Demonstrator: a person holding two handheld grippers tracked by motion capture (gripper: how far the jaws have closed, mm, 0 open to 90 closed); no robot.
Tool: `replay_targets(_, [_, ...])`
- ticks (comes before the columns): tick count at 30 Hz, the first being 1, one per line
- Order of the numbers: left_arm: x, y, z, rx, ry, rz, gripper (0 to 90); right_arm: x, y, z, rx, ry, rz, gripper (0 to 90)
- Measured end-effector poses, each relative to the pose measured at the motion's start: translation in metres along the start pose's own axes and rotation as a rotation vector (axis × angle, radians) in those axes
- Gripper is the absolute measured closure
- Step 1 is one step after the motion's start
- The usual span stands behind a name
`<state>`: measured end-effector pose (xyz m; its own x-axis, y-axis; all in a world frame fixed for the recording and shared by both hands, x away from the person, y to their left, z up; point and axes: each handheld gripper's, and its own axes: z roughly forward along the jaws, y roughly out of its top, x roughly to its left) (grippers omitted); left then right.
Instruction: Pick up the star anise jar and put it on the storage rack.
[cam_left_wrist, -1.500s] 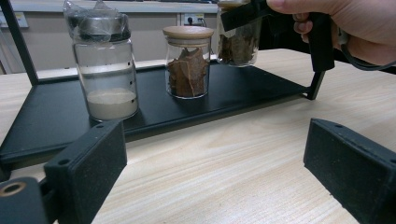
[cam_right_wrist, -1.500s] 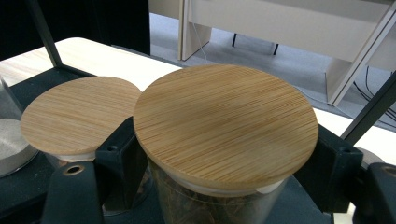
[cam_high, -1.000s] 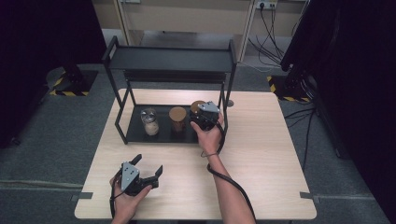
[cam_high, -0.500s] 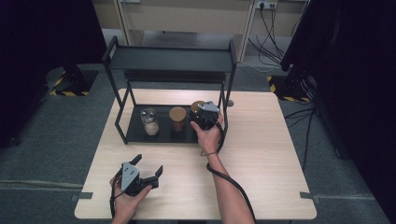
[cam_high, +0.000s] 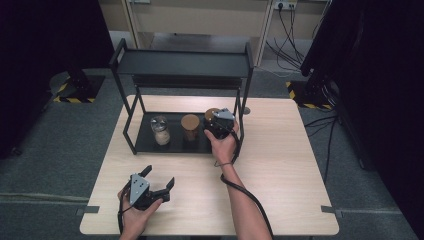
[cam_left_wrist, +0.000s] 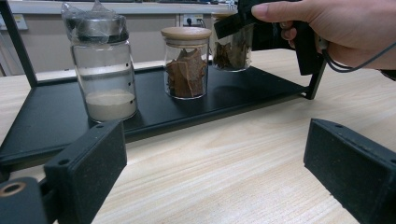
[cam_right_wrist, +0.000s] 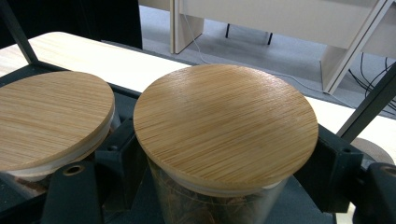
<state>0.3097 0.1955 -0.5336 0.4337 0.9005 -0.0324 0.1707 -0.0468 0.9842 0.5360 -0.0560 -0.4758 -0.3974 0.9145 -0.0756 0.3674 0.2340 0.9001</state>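
Right gripper was clamped around the rightmost jar, wooden-lidded, standing on the black rack's lower tray at its right end, beside the middle jar. Left gripper rested near the table's front edge, jaws spread wide, holding nothing.

Three glass jars stand in a row on the bottom tray of one black rack. Two have round wooden lids: the middle jar and the right-hand jar, both holding brown pieces. One jar, at the left, has a clear wrapped top and white powder. Two tongs are on the one counter: the left tongs and the right tongs.
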Motion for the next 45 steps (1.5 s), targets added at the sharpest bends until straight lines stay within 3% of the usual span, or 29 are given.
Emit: replay_targets(45, [0.0000, -0.0001, -0.0001, -0.001, -0.002, -0.002, 5.3, 0.0002, -0.0069, 0.0086, 0.018, -0.002, 0.025, 25.8])
